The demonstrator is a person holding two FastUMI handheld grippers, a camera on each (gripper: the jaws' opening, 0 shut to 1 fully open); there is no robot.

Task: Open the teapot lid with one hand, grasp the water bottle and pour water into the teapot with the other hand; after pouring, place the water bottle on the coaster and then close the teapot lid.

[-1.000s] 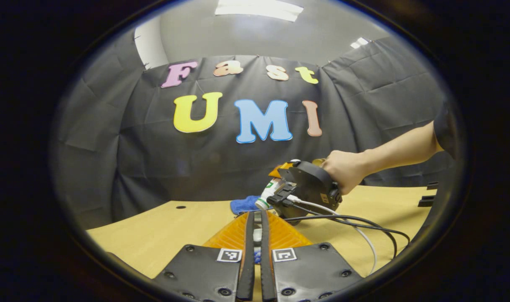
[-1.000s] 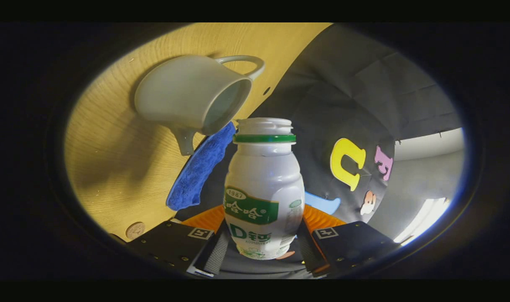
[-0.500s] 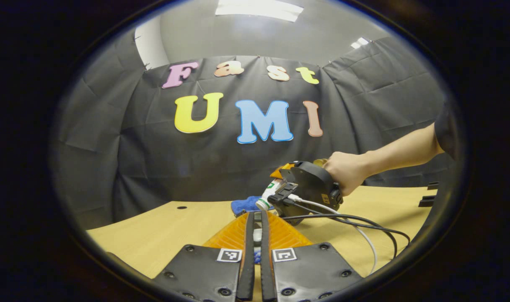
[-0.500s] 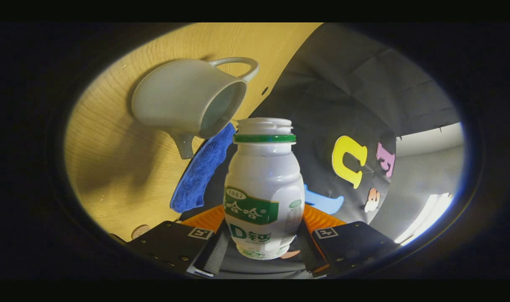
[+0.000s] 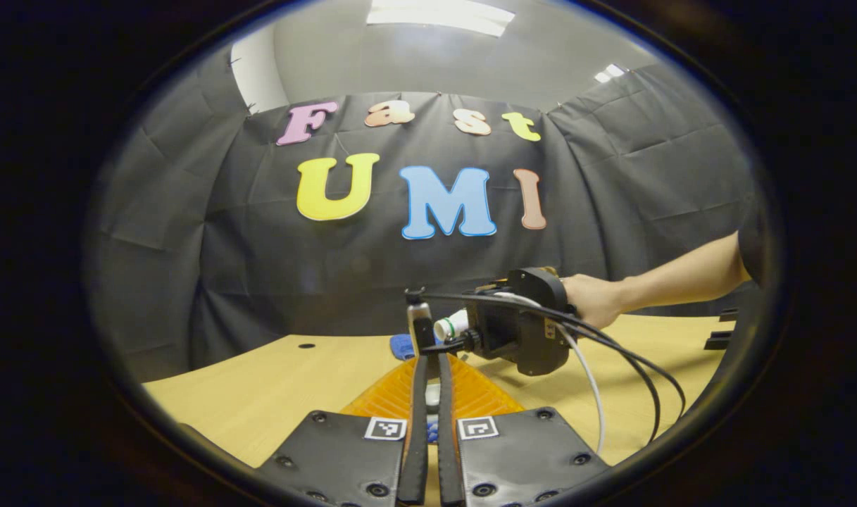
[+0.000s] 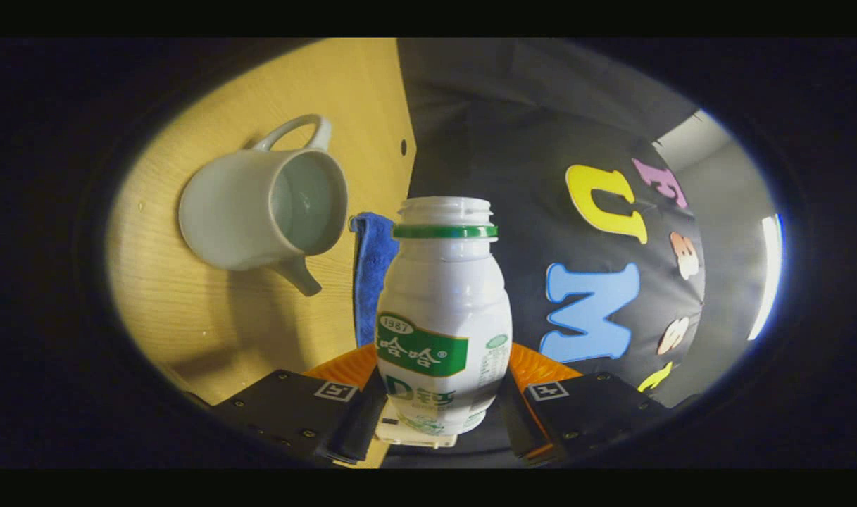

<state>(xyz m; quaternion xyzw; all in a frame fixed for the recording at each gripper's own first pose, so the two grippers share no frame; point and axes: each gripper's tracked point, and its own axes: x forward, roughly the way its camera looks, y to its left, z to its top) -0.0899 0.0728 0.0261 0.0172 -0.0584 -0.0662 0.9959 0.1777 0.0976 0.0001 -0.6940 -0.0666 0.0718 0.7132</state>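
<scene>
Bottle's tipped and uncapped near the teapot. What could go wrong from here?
1. The water bottle, held on its side by the right gripper, has its open mouth beside the teapot opening, not clearly over it; water could land on the table or the blue cloth.
2. The right gripper's cables hang low and may snag.
3. The left gripper pinches something small, likely the lid; it may slip.

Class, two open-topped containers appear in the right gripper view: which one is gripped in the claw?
The water bottle, pinched between the right claw's fingers; the teapot stands free on the table.
</scene>
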